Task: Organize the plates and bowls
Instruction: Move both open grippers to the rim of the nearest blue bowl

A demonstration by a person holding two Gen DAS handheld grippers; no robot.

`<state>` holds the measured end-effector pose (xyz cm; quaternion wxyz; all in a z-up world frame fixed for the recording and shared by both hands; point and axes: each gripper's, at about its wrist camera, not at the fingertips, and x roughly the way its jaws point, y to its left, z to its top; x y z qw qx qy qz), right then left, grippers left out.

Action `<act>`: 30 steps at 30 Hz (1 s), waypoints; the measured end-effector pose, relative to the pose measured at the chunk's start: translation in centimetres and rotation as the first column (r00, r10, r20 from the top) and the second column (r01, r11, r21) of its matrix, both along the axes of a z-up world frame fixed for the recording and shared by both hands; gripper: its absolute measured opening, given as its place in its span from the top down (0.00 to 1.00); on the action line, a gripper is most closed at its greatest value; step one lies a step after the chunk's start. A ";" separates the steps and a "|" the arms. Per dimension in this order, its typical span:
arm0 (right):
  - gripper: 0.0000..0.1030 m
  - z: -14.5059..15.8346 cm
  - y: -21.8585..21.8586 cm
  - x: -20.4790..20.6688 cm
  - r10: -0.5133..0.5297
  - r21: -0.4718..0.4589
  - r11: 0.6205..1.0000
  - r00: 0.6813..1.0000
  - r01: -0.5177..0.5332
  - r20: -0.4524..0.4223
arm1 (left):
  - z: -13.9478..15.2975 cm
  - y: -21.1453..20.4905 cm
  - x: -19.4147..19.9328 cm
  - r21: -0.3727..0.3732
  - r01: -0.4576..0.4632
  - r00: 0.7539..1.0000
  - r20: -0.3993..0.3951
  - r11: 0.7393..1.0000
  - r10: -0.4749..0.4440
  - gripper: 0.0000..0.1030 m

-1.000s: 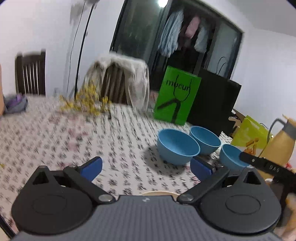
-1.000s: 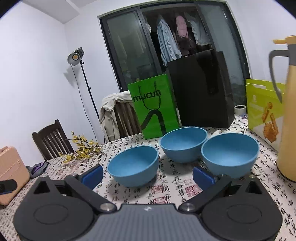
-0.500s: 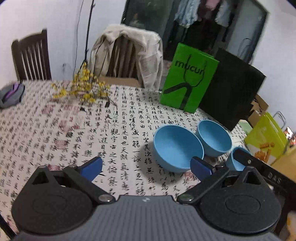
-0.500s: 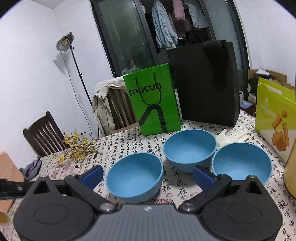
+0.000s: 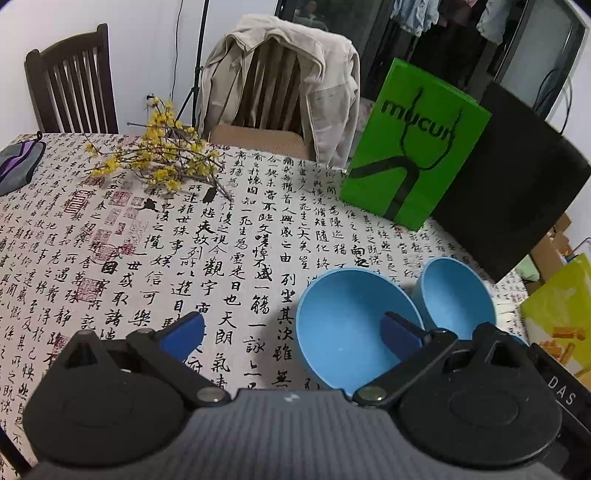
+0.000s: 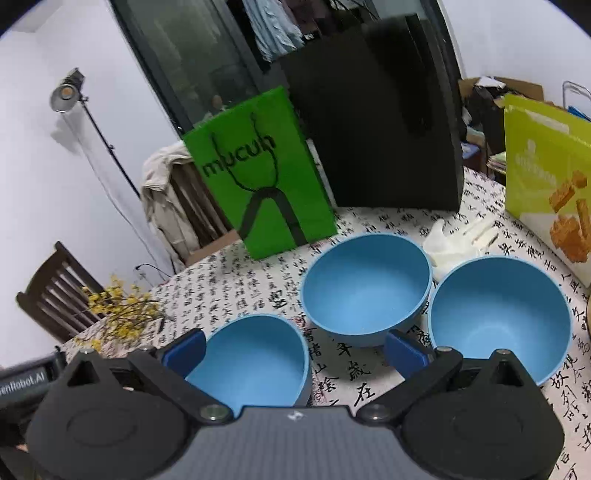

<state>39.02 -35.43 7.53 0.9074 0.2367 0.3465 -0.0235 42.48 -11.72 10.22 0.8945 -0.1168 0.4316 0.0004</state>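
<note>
Just ahead of your left gripper point(image 5: 291, 334), jaws spread wide and holding nothing, lies the tablecloth point(image 5: 155, 258), white with black calligraphy and red seals. Your right gripper point(image 6: 293, 350) is likewise wide open and empty, hanging over the bowls.

Three blue bowls stand upright on the right part of the table. The left bowl point(image 6: 251, 360) sits nearest, partly under the right gripper's left finger point(image 6: 184, 349). The middle bowl point(image 6: 365, 288) stands just behind it, and the right bowl point(image 6: 498, 317) is just beside the middle one, rims nearly touching. From the left wrist view, the left bowl point(image 5: 351, 332) lies under that gripper's right finger point(image 5: 400, 334), with the middle bowl point(image 5: 454, 295) close behind.

To the left of the bowls the cloth is bare across a wide stretch, up to a yellow flower sprig point(image 5: 162, 162) near the far edge and a purple-grey pouch point(image 5: 18, 162) at the far left edge.

Behind the bowls a green bag point(image 6: 258, 184) and a black bag point(image 6: 388, 140) stand upright near the far edge, closing that side. White gloves point(image 6: 454, 240) lie behind the right bowl, and a yellow-green bag point(image 6: 546, 177) stands at the right edge.

Beyond the table are a chair with a beige jacket point(image 5: 280, 74), a second dark chair point(image 5: 70, 81), a lamp on a stand point(image 6: 66, 92) against the white wall, and hanging clothes point(image 6: 273, 26) behind dark glass doors.
</note>
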 end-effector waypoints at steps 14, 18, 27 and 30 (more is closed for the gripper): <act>0.00 -4.2 1.0 2.3 0.044 -0.043 0.998 0.998 -0.045 -0.039 | -4.5 -1.1 4.4 -0.004 -0.015 0.997 -0.073 1.000 0.015 0.00; 0.00 -4.5 1.4 2.2 0.056 -0.057 0.997 0.998 -0.057 -0.023 | -5.5 -1.3 4.6 0.002 -0.032 0.996 -0.080 0.999 0.032 0.00; 0.00 -5.5 2.0 2.3 0.064 -0.072 0.995 0.998 -0.064 -0.001 | -6.4 -1.2 4.8 0.032 -0.048 0.998 -0.047 0.998 0.049 0.00; 0.00 -5.9 2.4 2.5 0.064 -0.090 0.994 0.998 -0.065 -0.011 | -6.6 -1.0 4.8 0.029 -0.051 0.998 -0.042 0.998 0.052 0.00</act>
